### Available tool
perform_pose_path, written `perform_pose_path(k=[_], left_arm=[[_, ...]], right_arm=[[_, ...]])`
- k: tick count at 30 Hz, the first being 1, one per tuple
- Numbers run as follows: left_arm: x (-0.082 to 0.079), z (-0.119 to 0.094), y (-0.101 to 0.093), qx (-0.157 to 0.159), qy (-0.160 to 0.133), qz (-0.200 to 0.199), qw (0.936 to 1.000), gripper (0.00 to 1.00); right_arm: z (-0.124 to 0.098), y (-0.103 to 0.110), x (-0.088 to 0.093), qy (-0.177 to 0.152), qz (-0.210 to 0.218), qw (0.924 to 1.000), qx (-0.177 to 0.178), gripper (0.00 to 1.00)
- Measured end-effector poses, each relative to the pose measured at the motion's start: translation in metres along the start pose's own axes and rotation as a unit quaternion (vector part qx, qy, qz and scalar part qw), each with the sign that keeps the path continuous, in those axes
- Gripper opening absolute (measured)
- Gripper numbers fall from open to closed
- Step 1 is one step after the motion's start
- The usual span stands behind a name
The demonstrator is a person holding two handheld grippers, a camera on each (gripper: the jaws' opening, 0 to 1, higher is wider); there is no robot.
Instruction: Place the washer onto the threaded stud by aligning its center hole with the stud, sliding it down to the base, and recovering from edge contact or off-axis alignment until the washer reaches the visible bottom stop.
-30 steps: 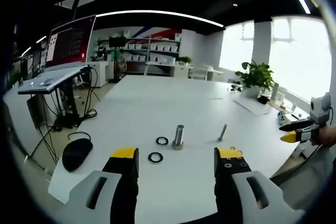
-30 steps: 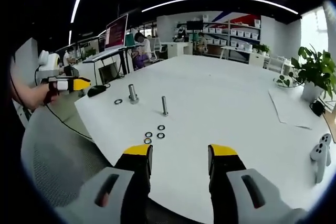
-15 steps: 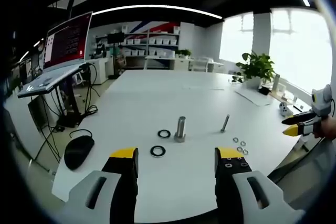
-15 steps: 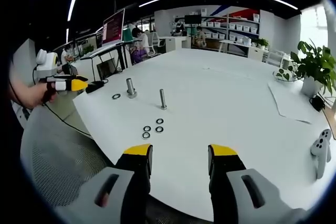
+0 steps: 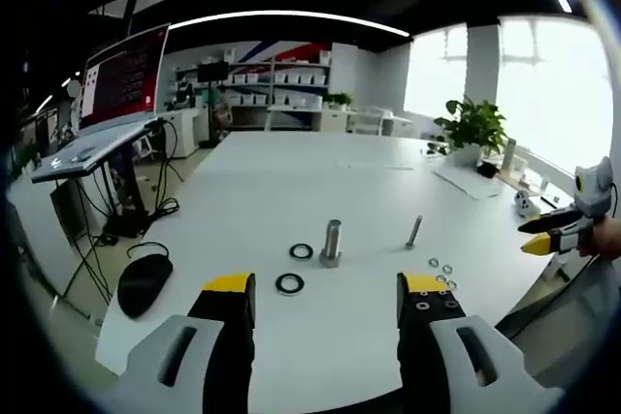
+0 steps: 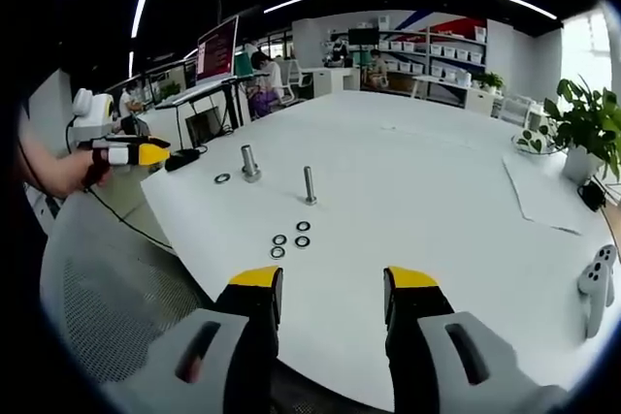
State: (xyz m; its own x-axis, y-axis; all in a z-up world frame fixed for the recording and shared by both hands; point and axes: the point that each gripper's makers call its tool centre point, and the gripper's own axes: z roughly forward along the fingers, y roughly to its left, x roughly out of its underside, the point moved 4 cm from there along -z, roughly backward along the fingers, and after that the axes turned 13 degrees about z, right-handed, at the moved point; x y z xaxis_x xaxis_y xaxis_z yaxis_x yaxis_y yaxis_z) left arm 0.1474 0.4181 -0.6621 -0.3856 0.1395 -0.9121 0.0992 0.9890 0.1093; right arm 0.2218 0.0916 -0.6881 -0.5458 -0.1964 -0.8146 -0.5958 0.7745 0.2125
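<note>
A thick threaded stud (image 5: pixel 330 242) and a thin stud (image 5: pixel 414 232) stand upright on the white table (image 5: pixel 291 191). Two large black washers (image 5: pixel 289 284) lie flat beside the thick stud, and several small washers (image 5: pixel 441 270) lie near the thin one. My left gripper (image 5: pixel 327 284) hovers open and empty at the near table edge. My right gripper (image 6: pixel 334 278) is open and empty too, short of the small washers (image 6: pixel 289 239), the thin stud (image 6: pixel 310 184) and the thick stud (image 6: pixel 250 162). Each gripper appears at the side of the other's view: the right one (image 5: pixel 548 239), the left one (image 6: pixel 126 153).
A black mouse (image 5: pixel 143 283) lies at the table's left corner, below a monitor (image 5: pixel 126 75) on a stand. A potted plant (image 5: pixel 473 138), a sheet of paper (image 6: pixel 543 201) and a white controller (image 6: pixel 594 283) sit toward the far side. A mesh chair (image 6: pixel 107 307) stands by the table edge.
Both views have shifted a little as the hands moved. The studs and washers have stayed in place and both grippers have stayed open.
</note>
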Motion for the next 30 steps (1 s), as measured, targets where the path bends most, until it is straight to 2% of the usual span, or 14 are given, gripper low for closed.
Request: perform_pose_path(k=[6, 11, 15, 18, 24, 30], left_arm=[[-0.02, 0.003, -0.001, 0.014, -0.013, 0.004, 0.9998, 0.57], [-0.048, 0.007, 0.005, 0.014, -0.036, -0.005, 0.9992, 0.57], [-0.064, 0.01, 0.002, 0.017, -0.042, -0.002, 0.999, 0.57], [-0.073, 0.008, -0.003, 0.029, -0.041, 0.003, 0.9987, 0.57], [-0.071, 0.004, -0.014, 0.047, -0.031, 0.003, 0.9984, 0.56], [-0.065, 0.002, -0.019, 0.061, -0.017, -0.004, 0.998, 0.55]], right_arm=[[-0.001, 0.008, -0.016, -0.003, -0.024, 0.9996, -0.016, 0.44], [0.002, 0.015, -0.036, -0.009, -0.033, 0.9989, -0.033, 0.44], [0.003, 0.014, -0.04, -0.001, -0.017, 0.9993, -0.034, 0.44], [0.0, 0.013, -0.045, 0.0, 0.016, 0.9994, -0.032, 0.44], [-0.005, 0.014, -0.052, -0.005, 0.065, 0.9969, -0.044, 0.45], [-0.008, 0.022, -0.052, -0.01, 0.064, 0.9961, -0.06, 0.45]])
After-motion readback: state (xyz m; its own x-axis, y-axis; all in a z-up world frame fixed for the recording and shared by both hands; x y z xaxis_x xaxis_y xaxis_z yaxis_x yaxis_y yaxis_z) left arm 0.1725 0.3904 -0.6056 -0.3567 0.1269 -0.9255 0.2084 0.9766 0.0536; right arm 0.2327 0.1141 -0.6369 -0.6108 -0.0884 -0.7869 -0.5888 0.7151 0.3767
